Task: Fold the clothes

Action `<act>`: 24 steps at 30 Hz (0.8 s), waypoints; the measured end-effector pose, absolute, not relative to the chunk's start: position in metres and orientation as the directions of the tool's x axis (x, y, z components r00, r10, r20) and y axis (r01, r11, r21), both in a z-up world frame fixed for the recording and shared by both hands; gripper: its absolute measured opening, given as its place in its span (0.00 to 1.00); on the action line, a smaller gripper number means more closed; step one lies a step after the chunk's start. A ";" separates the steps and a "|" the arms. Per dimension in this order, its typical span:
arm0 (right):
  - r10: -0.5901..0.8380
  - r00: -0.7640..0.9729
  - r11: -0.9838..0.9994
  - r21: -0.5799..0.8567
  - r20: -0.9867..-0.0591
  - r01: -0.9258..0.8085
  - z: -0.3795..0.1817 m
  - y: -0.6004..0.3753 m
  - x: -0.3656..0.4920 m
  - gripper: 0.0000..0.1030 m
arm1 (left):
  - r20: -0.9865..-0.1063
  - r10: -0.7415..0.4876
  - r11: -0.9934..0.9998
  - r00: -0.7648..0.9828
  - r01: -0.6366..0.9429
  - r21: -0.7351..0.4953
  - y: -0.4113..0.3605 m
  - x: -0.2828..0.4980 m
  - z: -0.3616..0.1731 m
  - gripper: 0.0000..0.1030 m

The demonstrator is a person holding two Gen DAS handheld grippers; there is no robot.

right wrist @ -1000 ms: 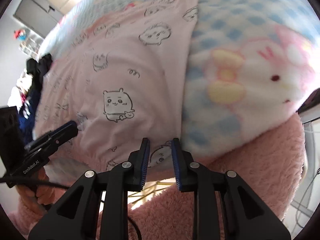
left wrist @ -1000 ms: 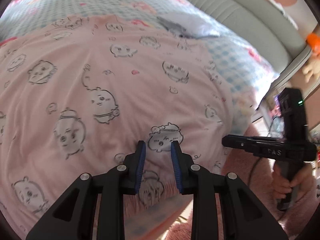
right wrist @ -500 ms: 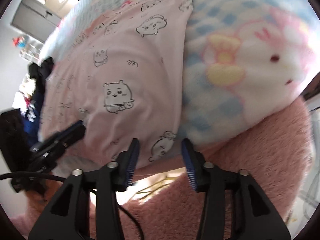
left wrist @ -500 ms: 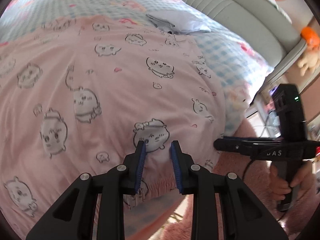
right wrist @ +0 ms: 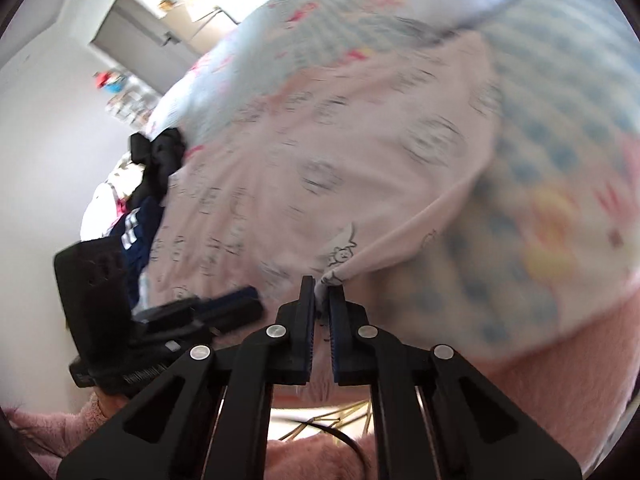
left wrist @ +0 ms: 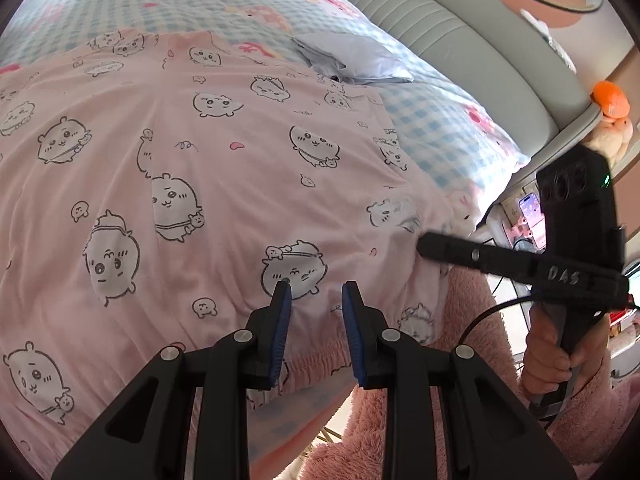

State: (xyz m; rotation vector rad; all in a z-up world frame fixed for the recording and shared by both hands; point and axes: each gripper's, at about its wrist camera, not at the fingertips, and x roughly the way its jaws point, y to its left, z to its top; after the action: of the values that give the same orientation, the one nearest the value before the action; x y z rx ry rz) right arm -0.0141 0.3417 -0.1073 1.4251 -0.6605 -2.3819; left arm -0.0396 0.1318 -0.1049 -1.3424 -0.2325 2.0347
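Pink printed garment lies spread over the checked bedspread, filling the left and centre of the left wrist view, its gathered hem hanging at the bed edge, lower centre. Right gripper: jaws have just snapped closed on the garment's corner, a small pinch of pink cloth bunched between the pads at lower centre of its own view, with a taut ridge of fabric running up and right from it. Left gripper: jaws partly apart, hovering over the hem at lower centre; no cloth visibly caught between the pads. Risks as I read them: the right-hand bite looks shallow, only the tip of the corner, so a brisk pull could slide it free and drop the fold halfway. With the left jaws holding nothing, lifting one corner alone would likely drag the whole garment askew or tug the hem off the bed edge. The right wrist view is motion-blurred, so how deep the cloth sits in the jaws cannot be told. The small pale folded item at upper centre touches the garment's far edge and could be swept along or buried under the fold.
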 end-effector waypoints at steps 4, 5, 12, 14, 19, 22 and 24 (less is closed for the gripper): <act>-0.533 -0.464 -0.828 0.548 -0.708 0.116 -0.089 0.315 -0.032 0.05 | -0.845 0.471 -0.825 -0.254 -0.466 -0.319 0.140 -0.038 -0.107 0.31; -0.558 -0.452 -0.816 0.559 -0.696 0.146 -0.085 0.310 -0.036 0.05 | -0.837 0.486 -0.822 -0.252 -0.457 -0.340 0.136 -0.037 -0.107 0.31; -0.589 -0.281 -0.803 0.587 -0.757 0.103 -0.135 0.273 -0.058 0.12 | -0.702 0.656 -0.755 -0.278 -0.242 -0.610 0.065 -0.055 -0.105 0.32; -0.606 -0.272 -0.788 0.611 -0.747 0.079 -0.140 0.276 -0.052 0.16 | -0.644 0.719 -0.694 -0.263 -0.218 -0.686 0.052 -0.056 -0.106 0.35; -0.607 -0.354 -0.771 0.636 -0.711 0.045 -0.121 0.300 -0.029 0.26 | -0.578 0.794 -0.608 -0.187 -0.246 -0.755 0.064 -0.057 -0.109 0.43; -0.534 -0.409 -0.813 0.582 -0.740 0.008 -0.110 0.319 -0.017 0.26 | -0.578 0.807 -0.586 -0.121 -0.283 -0.759 0.089 -0.057 -0.113 0.43; -0.488 -0.374 -0.847 0.532 -0.789 -0.018 -0.117 0.324 -0.015 0.27 | -0.578 0.811 -0.576 -0.090 -0.295 -0.763 0.103 -0.059 -0.116 0.42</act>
State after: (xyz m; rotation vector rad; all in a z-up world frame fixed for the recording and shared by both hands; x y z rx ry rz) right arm -0.0150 0.3235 -0.1175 1.5517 -0.6741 -2.2874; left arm -0.0593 0.1027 -0.1158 -1.3853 -0.5991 1.7733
